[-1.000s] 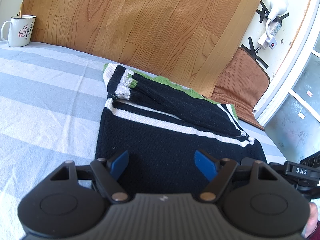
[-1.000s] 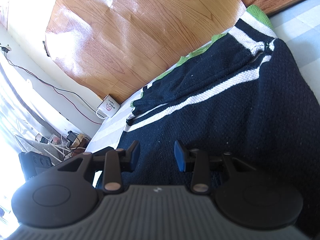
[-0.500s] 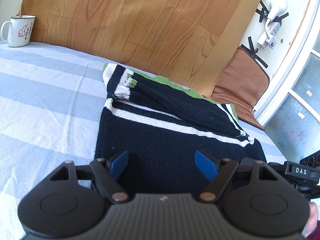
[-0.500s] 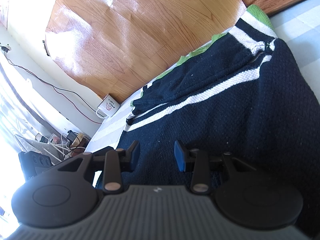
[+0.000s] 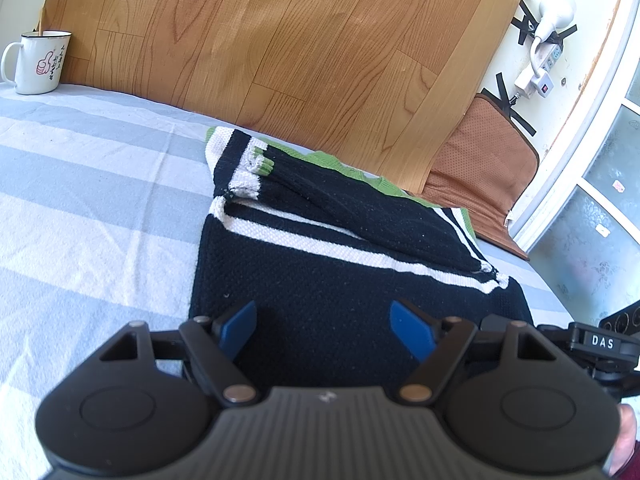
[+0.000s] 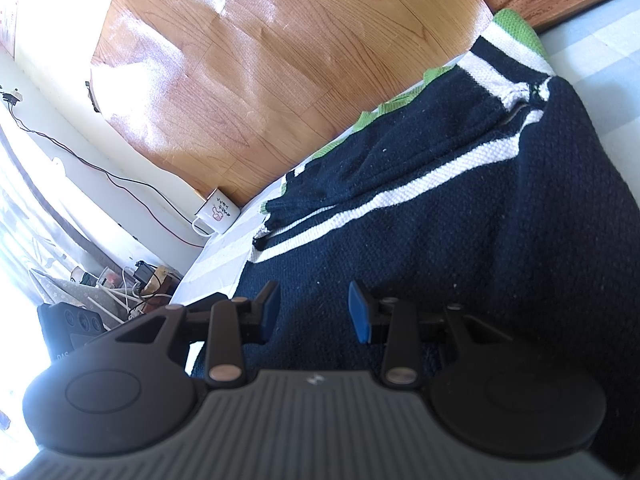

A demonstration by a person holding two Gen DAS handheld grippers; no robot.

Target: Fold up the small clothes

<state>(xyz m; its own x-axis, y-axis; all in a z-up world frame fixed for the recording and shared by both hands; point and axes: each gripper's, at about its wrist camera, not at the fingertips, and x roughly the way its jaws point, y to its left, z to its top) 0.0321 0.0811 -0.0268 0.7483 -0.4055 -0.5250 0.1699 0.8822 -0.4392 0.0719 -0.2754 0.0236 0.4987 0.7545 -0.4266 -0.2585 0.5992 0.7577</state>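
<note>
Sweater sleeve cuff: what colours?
The sleeve cuff is white with a green striped edge on the black sweater; clearest in left wrist view.

A coarse knitted sweater [image 5: 352, 280] lies on a matt woven sheet [image 5: 92, 208]; behind it, a glossy wood-grain panel [image 5: 280, 40] and a shiny enamel mug [image 5: 38, 62].

A white enamel mug [image 5: 37, 63] with a pink thumbs-up print stands at ten o'clock in the left view, on the blue-and-white striped sheet [image 5: 88, 208], touching the wood-grain panel [image 5: 280, 52] that fills twelve o'clock. At two o'clock a brown mesh cushion [image 5: 480, 168] leans against the panel, and above it a white power strip [image 5: 550, 56] is fixed to the wall with black tape, beside a white window frame [image 5: 592, 120]. In the right view a red-and-black cable [image 6: 120, 188] runs along the wall at nine o'clock, above a clutter [image 6: 120, 284] at eight o'clock.
</note>
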